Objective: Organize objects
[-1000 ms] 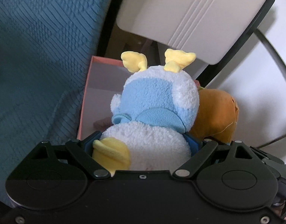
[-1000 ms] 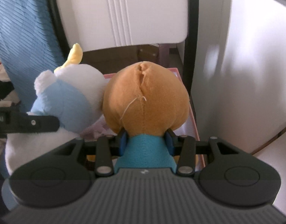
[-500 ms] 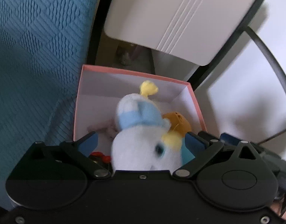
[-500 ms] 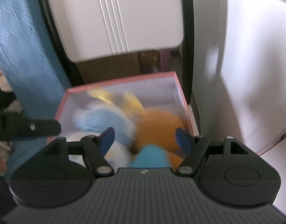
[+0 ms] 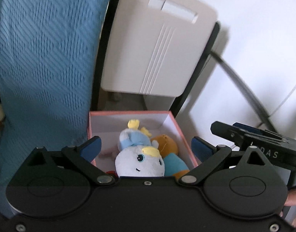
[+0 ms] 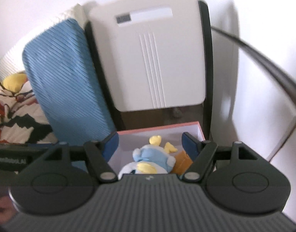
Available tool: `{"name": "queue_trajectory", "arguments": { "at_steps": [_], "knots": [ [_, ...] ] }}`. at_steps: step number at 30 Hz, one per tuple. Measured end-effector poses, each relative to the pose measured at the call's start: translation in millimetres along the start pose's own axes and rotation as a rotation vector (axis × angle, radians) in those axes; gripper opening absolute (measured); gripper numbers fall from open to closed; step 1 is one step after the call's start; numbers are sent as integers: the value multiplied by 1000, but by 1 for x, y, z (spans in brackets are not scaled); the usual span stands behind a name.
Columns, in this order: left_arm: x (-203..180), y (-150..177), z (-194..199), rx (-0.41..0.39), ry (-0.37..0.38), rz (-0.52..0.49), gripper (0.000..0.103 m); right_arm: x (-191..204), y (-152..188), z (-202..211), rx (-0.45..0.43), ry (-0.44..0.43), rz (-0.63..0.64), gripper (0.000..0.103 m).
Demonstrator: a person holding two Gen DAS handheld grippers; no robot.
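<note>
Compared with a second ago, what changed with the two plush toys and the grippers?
Both toys were let go. The white-and-blue plush left the left gripper and the orange plush left the right gripper; both now lie side by side in the pink box. Both grippers' jaws have just been opening, nothing pressed between them, and have pulled up and back. The box, blue blanket and white chair stayed put.

Home bedroom, patterned bedding (image 6: pixel 14 112), blue textured blanket (image 5: pixel 43 54), plush toys in pink box (image 5: pixel 183 135)
</note>
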State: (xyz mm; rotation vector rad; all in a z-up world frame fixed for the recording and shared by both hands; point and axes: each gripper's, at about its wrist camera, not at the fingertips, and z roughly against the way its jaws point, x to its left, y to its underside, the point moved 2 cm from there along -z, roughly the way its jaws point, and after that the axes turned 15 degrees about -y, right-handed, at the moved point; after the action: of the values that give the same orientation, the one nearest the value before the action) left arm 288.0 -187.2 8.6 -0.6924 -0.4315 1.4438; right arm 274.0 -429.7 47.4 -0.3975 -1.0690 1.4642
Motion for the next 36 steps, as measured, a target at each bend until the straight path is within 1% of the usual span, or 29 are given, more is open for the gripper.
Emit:
{"name": "queue_trajectory", "arguments": {
  "at_steps": [3,7,10,13,14,18,22,26,28,33,34,36],
  "knots": [
    [9,0,32,-39,13,-6,100,21,1,24,-18,-1,20,73],
    [21,9,71,-86,35,-18,102,46,15,57,-40,2,19,73],
    [31,25,87,-100,44,-25,102,64,33,74,-43,34,33,73],
    [40,46,99,-104,60,-48,102,79,55,90,-42,27,6,73],
    [43,54,103,-104,67,-52,102,83,63,95,-45,37,1,73],
    [55,81,109,-99,77,-62,102,96,89,106,-40,77,-21,73],
    [65,100,115,-109,73,-60,102,99,111,105,-30,81,-53,73],
    [71,111,115,-116,85,-49,102,101,129,102,-51,84,-51,73],
    [72,115,115,-138,92,-40,102,100,136,99,-61,89,-48,73],
    [69,128,97,-130,90,-46,102,87,151,87,-70,96,-85,74],
    [69,130,94,-127,91,-47,103,85,154,84,-70,98,-90,75],
    [70,133,88,-138,101,-41,103,79,161,80,-66,106,-96,82]
  ]
}}
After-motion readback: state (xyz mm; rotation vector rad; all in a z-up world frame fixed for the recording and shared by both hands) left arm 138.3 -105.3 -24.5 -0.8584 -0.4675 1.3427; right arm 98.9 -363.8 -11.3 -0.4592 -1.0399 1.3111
